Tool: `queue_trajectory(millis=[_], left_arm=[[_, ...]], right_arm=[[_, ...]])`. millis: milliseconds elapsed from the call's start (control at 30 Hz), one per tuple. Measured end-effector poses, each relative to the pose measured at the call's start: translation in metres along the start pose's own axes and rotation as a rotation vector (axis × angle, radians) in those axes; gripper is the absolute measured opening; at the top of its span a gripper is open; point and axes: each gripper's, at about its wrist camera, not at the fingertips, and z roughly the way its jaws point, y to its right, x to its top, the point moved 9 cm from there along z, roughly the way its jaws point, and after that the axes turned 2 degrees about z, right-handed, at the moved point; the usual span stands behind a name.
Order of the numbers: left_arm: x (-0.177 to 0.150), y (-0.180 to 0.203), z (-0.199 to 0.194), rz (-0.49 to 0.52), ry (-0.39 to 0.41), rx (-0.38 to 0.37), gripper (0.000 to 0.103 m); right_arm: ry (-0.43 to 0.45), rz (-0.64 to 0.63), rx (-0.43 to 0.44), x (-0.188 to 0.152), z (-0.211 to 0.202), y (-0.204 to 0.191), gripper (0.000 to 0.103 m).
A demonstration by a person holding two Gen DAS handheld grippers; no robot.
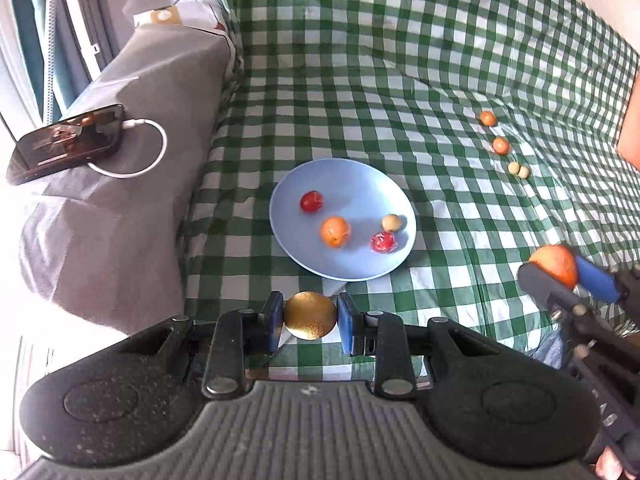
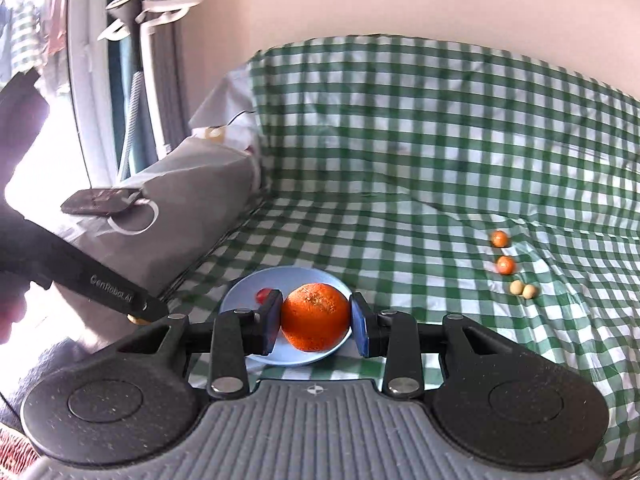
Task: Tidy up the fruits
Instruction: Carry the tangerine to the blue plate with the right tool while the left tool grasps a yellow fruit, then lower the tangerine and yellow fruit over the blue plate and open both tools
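My left gripper (image 1: 310, 316) is shut on a golden-brown round fruit (image 1: 310, 315), held just short of the blue plate (image 1: 360, 184). On the plate lie a red fruit (image 1: 311, 201), an orange (image 1: 335, 231), a pale round fruit (image 1: 391, 223) and a red wrapped one (image 1: 383, 242). My right gripper (image 2: 316, 318) is shut on a large orange (image 2: 315, 317), above the near part of the blue plate (image 2: 244, 292). That gripper with its orange (image 1: 556, 266) also shows at the right edge of the left wrist view.
Two small orange fruits (image 1: 488, 118) (image 1: 500, 145) and two pale ones (image 1: 518, 169) lie in a row on the green checked cloth (image 1: 400, 80) to the right. A phone (image 1: 66, 142) with a white cable rests on a grey cushion (image 1: 152, 200) at the left.
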Motion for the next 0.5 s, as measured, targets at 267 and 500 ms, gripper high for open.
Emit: queue_trajectory(millis=[267, 500], left_arm=[[-0.005, -0.007, -0.004, -0.015, 0.01, -0.018, 0.032], [-0.005, -0.008, 0.002, -0.03, 0.0, -0.02, 0.032]], right_arm=[[-0.029, -0.041, 0.017, -0.011, -0.006, -0.024, 0.038], [-0.043, -0.057, 0.014, -0.012, -0.001, -0.027, 0.038]])
